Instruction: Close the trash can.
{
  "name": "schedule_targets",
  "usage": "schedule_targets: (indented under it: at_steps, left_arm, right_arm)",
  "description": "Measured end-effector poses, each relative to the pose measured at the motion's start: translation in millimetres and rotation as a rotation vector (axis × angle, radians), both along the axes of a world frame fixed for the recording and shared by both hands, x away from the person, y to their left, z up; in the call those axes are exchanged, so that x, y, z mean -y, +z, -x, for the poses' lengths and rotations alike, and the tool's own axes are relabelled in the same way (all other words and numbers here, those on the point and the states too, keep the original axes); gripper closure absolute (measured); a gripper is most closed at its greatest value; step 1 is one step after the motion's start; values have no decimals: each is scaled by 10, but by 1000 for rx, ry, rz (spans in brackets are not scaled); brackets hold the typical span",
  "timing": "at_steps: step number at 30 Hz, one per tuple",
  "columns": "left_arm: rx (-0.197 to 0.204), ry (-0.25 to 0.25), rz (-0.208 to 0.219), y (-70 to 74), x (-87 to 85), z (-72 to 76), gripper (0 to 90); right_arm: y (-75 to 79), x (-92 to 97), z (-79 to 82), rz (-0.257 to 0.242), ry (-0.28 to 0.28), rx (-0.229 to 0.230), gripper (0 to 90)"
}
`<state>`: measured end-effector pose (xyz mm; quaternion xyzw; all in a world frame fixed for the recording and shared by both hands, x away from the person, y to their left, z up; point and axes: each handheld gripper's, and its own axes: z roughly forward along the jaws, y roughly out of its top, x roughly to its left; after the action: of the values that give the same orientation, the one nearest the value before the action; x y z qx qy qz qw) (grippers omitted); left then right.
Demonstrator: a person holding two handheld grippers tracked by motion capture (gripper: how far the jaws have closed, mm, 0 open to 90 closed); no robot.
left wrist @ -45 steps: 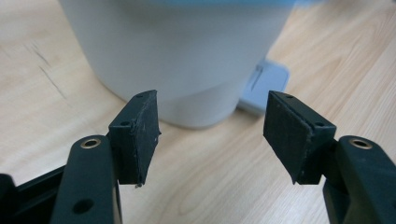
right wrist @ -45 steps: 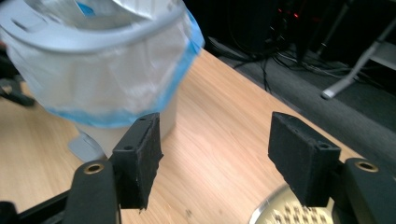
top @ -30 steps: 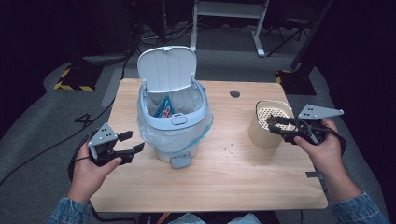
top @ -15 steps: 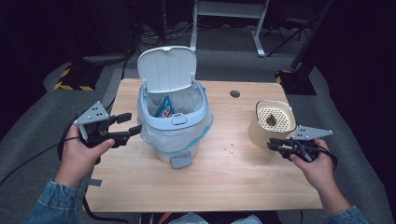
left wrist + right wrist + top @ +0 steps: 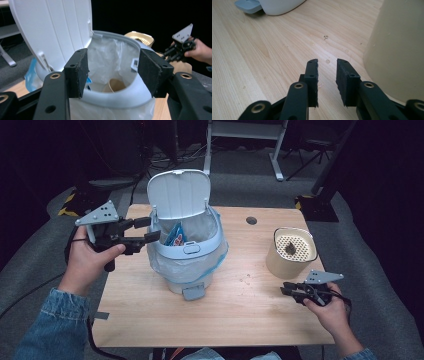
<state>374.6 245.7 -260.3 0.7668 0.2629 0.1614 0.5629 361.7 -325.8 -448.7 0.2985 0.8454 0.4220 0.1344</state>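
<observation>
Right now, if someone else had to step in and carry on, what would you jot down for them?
Left tool: raised beside the bin, jaws apart, holding nothing; they have just been closing a little.
Right tool: low over the table by the beige container, jaws narrowly apart, nothing between them; they have just been closing.
Bin: lid up, bag-lined, with a blue wrapper and a paper cup inside.
Left, probably: the dark scrap on the container's strainer top, then shutting the lid.

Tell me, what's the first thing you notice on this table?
The white bin in the middle of the wooden table, with its lid standing open and a plastic bag lining it. At its left rim hovers the left gripper, its fingers apart and empty. Off to the right stands a cream container with a holed top.
</observation>
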Motion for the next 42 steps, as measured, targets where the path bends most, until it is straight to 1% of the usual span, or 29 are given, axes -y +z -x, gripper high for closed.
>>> schedule_targets:
  at_steps: [3, 5, 7, 10, 14, 15, 17, 18, 20, 24, 26, 28, 30, 31, 34, 36, 39, 42]
  left_arm:
    - [9, -8, 2, 88, 4, -55, 434]
    - [7, -40, 17, 144, 5, -98, 451]
    - [17, -69, 25, 198, -1, -146, 454]
    - [29, -95, 30, 280, -30, -210, 458]
    - [54, -100, 6, 397, -60, -284, 480]
    - [58, -100, 6, 431, -66, -308, 497]
    - [54, -107, 22, 493, -70, -365, 534]
    - [57, -106, 34, 514, -68, -396, 542]
    - [67, -97, 23, 554, -55, -461, 572]
    - [79, -82, 28, 609, -31, -591, 572]
    - [81, -78, 39, 637, -20, -647, 575]
    - [79, -79, 55, 670, -1, -691, 576]
    - [72, -90, 78, 706, 31, -733, 575]
    - [73, -91, 79, 726, 51, -757, 576]
    - [76, -73, 74, 787, 101, -842, 575]
    - [68, -64, 71, 805, 137, -903, 574]
    - [48, -46, 48, 793, 202, -996, 571]
    - [24, -41, 52, 763, 246, -1071, 605]
  right_arm:
    - [-89, -16, 18, 2, 8, 0, 764]
    - [-139, -24, 30, -9, 17, -4, 791]
    - [-187, -24, 30, -21, 27, -10, 792]
    - [-246, -19, 31, -38, 28, -23, 785]
    - [-306, -21, 47, -49, 39, -28, 792]
    - [-314, -22, 51, -49, 39, -30, 796]
    - [-335, -23, 56, -42, 42, -28, 807]
    - [-343, -26, 60, -44, 44, -31, 811]
    - [-352, -30, 72, -45, 49, -36, 812]
    - [-365, -33, 99, -51, 57, -40, 804]
    - [-372, -27, 110, -54, 60, -39, 801]
    - [-378, -20, 113, -57, 64, -40, 798]
    - [-389, -15, 112, -61, 67, -40, 797]
    - [-393, -14, 111, -62, 67, -42, 797]
    - [-414, -30, 118, -46, 80, -50, 794]
    - [-419, -33, 128, -41, 86, -48, 788]
    - [-419, -35, 141, -43, 90, -44, 782]
    - [-415, -33, 150, -44, 93, -43, 782]
